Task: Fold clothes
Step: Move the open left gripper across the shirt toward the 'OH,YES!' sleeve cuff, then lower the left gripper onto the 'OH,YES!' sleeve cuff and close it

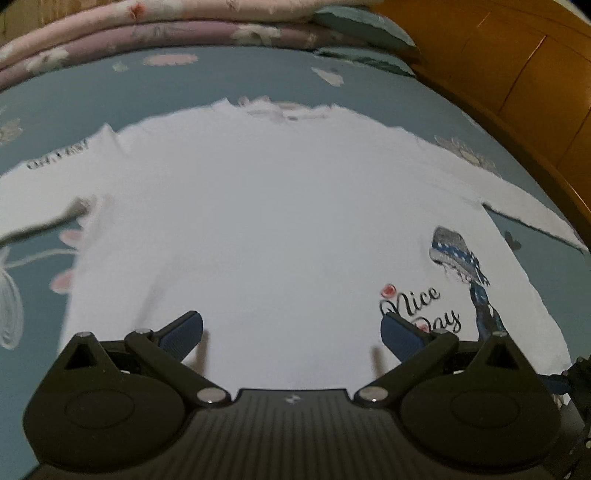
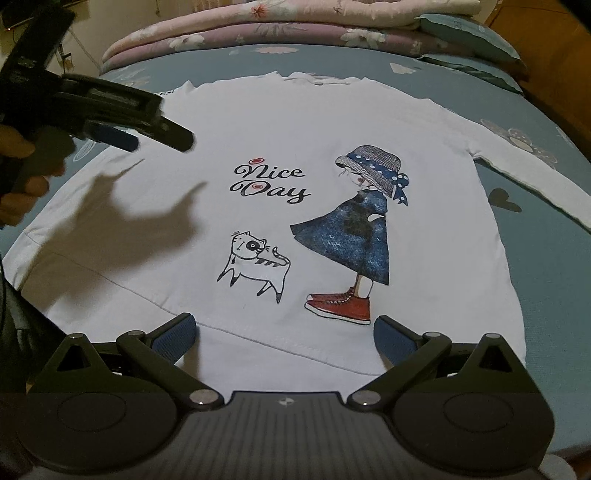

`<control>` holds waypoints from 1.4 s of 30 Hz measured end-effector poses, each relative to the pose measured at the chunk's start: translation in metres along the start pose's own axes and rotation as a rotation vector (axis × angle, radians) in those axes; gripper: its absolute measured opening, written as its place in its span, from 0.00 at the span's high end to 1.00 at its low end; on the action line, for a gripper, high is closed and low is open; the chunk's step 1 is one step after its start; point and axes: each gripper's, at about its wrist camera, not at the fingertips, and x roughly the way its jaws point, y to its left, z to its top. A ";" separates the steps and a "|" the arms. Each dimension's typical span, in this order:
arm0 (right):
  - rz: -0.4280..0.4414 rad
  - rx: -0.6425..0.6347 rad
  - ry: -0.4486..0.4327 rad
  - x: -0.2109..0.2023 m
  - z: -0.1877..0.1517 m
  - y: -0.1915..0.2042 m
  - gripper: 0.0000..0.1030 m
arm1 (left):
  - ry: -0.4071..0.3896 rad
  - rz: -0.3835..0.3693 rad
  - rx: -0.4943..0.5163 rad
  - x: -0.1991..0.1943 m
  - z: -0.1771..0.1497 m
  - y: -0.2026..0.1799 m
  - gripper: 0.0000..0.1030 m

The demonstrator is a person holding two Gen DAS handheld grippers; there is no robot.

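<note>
Your right gripper (image 2: pixel 283 334) hangs just over the near hem of the white shirt (image 2: pixel 303 122), its blue-padded fingers (image 2: pixel 173 339) spread wide and holding nothing. Your left gripper (image 1: pixel 291 338) hovers above the shirt's left half, jaws equally wide apart and empty; from the right wrist view it reaches in over the shirt's left edge, with your hand (image 2: pixel 18 177) wrapped round its grip. The shirt lies flat, front up, on the blue floral bedsheet (image 2: pixel 546 280), sleeves stretched out to either side. On its chest sit the "Nice Day" lettering (image 2: pixel 271 182), a cat drawing (image 2: pixel 255 266) and a girl in a blue dress (image 2: pixel 364 229). Beyond the shirt's collar lie folded pink quilts (image 2: pixel 258 27); to its far right stands a wooden headboard (image 1: pixel 517 70).
</note>
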 end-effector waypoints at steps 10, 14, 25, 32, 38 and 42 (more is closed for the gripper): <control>-0.017 0.017 0.006 -0.003 -0.001 0.002 0.00 | -0.015 0.026 -0.109 -0.030 -0.007 0.016 0.01; 0.002 0.016 0.008 -0.012 0.000 0.005 0.00 | -0.062 0.036 -0.088 -0.067 0.012 0.023 0.01; 0.061 0.026 -0.091 -0.057 0.036 0.025 0.00 | -0.134 0.156 -0.187 -0.159 0.082 0.177 0.01; 0.133 0.020 -0.105 -0.048 0.075 0.055 0.00 | -0.167 0.151 -0.481 -0.153 0.056 0.323 0.01; 0.129 -0.018 -0.059 -0.020 0.098 0.083 0.00 | -0.195 0.125 -0.640 -0.124 0.030 0.399 0.01; 0.131 -0.028 -0.023 -0.003 0.105 0.099 0.00 | -0.198 0.096 -0.682 -0.109 0.018 0.426 0.01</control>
